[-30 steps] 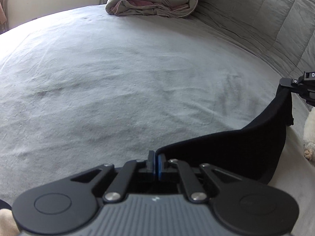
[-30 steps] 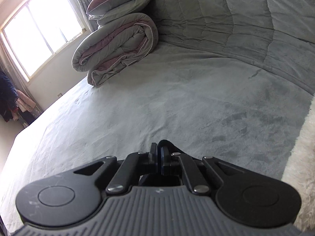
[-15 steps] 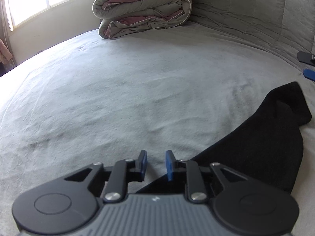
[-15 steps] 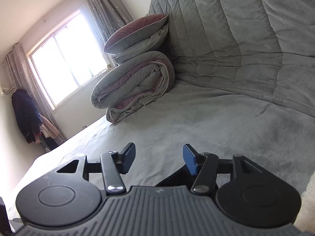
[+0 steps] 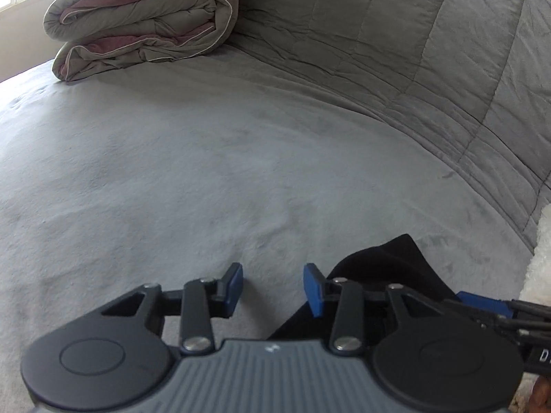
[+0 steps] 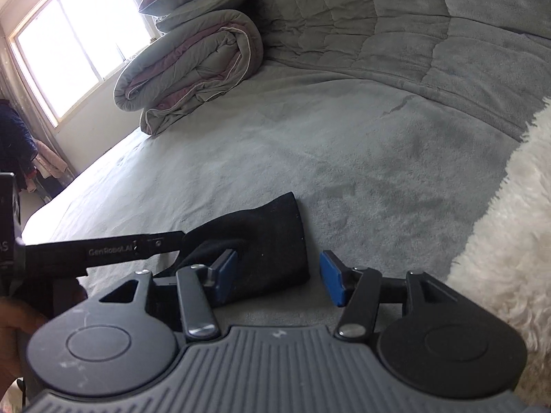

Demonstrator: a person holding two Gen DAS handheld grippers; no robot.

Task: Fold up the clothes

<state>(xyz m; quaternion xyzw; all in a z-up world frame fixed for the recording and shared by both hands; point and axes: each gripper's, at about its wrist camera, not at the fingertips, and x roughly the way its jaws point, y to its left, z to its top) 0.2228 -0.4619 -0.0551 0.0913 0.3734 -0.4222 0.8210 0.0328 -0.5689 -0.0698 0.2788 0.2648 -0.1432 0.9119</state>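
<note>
So both my grippers are down low over the bed (image 5: 193,179), and there's loads of open grey sheet ahead of my left fingers (image 5: 234,287), basically bare all the way out to the rolled-up duvet (image 5: 144,24) sitting far off past my left fingertips. Beyond my right-hand side the quilted headboard cover (image 5: 430,69) slopes up, so that's the hard edge over there. In the right wrist view a fluffy white blanket (image 6: 509,227) crowds in just beside the outer side of my right fingers (image 6: 332,282), so not much room that way. Window (image 6: 69,48) and some hanging clothes are way off to the left, past the bed's far edge.

The black garment (image 6: 265,241) is lying folded on the sheet. My left gripper (image 5: 273,287) has its jaws moderately apart and opening, with only bare sheet between the pads; the cloth lies just to the right of them, partly behind the right finger. My right gripper (image 6: 279,280) is spread about half wide, gripping nothing: the near corner of the garment sits in the gap, closer to the left pad, but the pads aren't pressing on it.

My left gripper's arm pokes in from the left in the right wrist view, overlapping the garment's left edge. No containers anywhere I can see.
</note>
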